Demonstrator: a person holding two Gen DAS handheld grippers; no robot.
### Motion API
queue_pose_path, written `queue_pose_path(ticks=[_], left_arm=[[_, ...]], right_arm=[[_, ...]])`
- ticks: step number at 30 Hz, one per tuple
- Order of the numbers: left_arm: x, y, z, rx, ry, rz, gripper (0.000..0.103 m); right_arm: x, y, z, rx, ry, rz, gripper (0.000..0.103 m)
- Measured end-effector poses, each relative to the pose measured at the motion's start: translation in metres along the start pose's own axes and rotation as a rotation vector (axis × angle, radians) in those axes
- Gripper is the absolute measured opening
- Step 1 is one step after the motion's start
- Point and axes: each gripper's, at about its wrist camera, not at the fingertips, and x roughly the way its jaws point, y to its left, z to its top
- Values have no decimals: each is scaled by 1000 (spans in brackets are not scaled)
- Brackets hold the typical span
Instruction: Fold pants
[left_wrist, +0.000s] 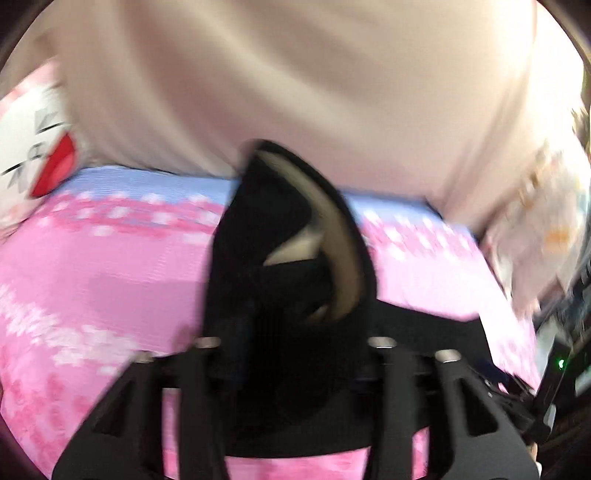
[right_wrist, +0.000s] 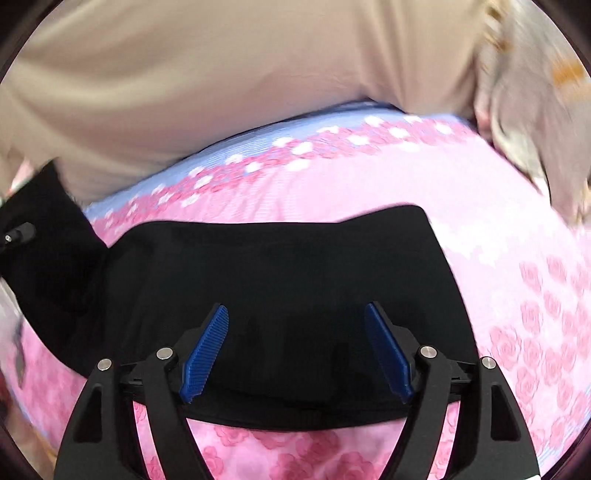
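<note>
The black pants (right_wrist: 280, 280) lie flat on a pink rose-patterned bed cover (right_wrist: 517, 295). My right gripper (right_wrist: 295, 325) is open, its blue pads (right_wrist: 205, 354) spread just above the near part of the pants and holding nothing. In the left wrist view my left gripper (left_wrist: 291, 295) is shut on a bunch of the black pants (left_wrist: 273, 258), lifted off the cover, with a beige inner band (left_wrist: 343, 258) showing. Its fingertips are hidden in the cloth. The view is blurred.
A person in a beige top (right_wrist: 221, 81) stands close at the far edge of the bed. A white cushion with red and black marks (left_wrist: 40, 147) lies at far left. Patterned cloth (right_wrist: 535, 129) sits at far right.
</note>
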Motion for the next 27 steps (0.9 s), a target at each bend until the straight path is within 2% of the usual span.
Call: queue_pose_path(ticks=[1,4,6,8,10,13,16,20,21,24,27], left_arm=[[17,-16,-5,26,52,28,66],[34,-28,-25,32,127,36,67],[30,-17,-29,4,139,23,72],[14,1,-35,-37,138,17,88],[-8,19,-37,-67,102,22,97],[-37,31,-36,-70,32,47,98],[-51,39,-33,-77,3,103,98],[-41,49,-39,-47,24,238,98],[-38,53,-41,-42,33,265,98],[-29,56,-52,-4,27,334,98],[-24,59,-58,27,30,365,98]], right_arm=[[-2,-3,-2,4,0,10,74],[-5,-13,-9,-4,7,11,75],[-2,-17,-10,-9,19,24,75],[4,-17,-9,-16,31,40,75],[11,-14,-4,-21,38,58,75],[21,-1,3,-18,52,129,75],[27,20,7,-5,88,264,75],[30,59,5,-25,158,430,76],[32,74,4,-57,177,449,78],[43,112,-4,-137,235,430,81],[50,133,-11,-99,315,503,81]])
